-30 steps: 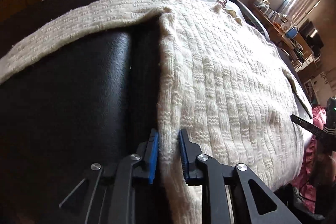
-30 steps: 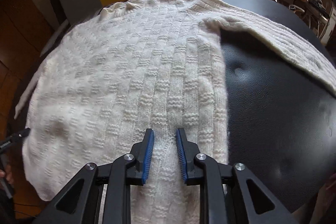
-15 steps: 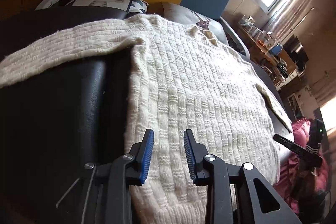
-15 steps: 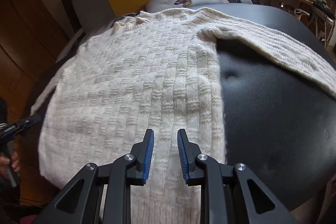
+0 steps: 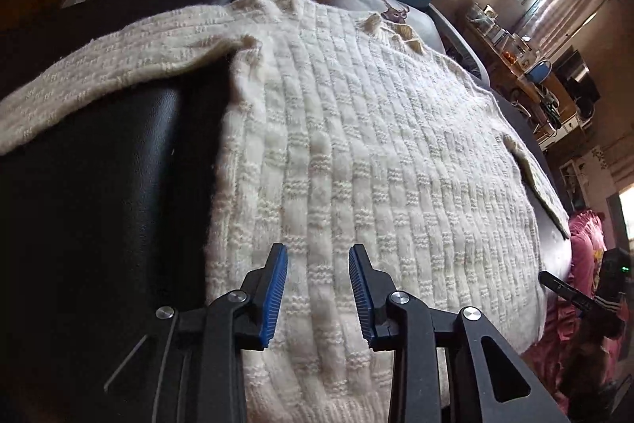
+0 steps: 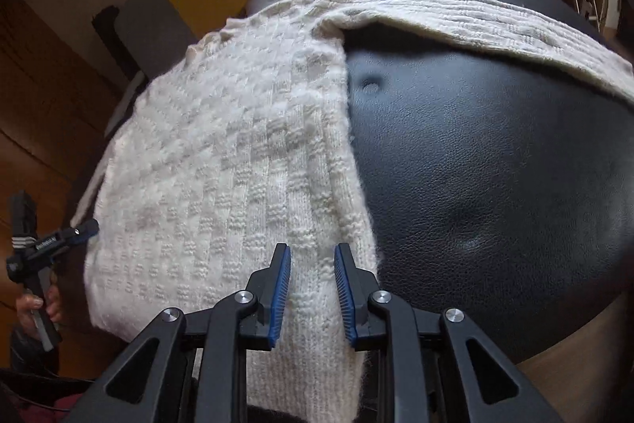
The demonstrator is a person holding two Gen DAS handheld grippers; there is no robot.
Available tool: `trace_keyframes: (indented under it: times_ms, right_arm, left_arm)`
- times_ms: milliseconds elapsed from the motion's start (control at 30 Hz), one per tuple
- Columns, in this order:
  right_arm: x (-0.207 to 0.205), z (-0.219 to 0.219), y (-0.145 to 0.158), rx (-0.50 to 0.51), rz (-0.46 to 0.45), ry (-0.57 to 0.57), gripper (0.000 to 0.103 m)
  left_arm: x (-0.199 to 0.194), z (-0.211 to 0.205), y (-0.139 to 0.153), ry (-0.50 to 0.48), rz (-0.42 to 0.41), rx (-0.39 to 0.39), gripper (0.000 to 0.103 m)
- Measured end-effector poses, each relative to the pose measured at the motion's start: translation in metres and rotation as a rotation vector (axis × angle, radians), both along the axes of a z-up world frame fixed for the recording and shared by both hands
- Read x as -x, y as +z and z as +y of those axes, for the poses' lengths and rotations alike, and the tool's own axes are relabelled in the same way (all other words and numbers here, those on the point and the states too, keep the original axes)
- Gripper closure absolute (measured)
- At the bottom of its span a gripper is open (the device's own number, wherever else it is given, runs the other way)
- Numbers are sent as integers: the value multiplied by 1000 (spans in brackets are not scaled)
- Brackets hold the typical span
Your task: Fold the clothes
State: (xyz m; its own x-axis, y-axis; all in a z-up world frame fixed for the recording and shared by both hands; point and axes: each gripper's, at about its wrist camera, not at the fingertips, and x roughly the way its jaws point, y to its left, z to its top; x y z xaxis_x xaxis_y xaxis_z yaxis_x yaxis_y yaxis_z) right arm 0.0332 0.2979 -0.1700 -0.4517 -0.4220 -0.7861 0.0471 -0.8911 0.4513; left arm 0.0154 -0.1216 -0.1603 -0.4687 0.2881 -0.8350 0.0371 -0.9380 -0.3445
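Over the sweater's (image 5: 376, 153) near hem, left gripper (image 5: 318, 264), just opened, and right gripper (image 6: 312, 264) hover slightly spread, pinching nothing; a shallow bite would slip off the knit.

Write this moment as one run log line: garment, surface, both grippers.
sweater: flat, sleeves out | surface: black cushion | left gripper: just opening, empty | right gripper: open, empty

A cream basket-weave knit sweater (image 5: 356, 153) lies flat, face up, both sleeves spread sideways over a black leather surface (image 6: 495, 165).
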Motion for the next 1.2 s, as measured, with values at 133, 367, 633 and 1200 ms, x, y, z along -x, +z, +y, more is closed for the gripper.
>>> trace_keyframes:
  times_ms: [133,367,633,1200]
  right_arm:
    - [4,64,7,159,17,-234,80]
    - [7,183,-1,318,14,-662,80]
    - [83,186,24,93,23,-563,76]
    - [169,195,5,-301,-103,-440,76]
  left_arm:
    - [19,31,12,-75,33,30,58]
    - [55,104,9,-239,20,38,57]
    - [108,164,13,-354,43,80,57]
    - [315,292,15,-506,90,44,57]
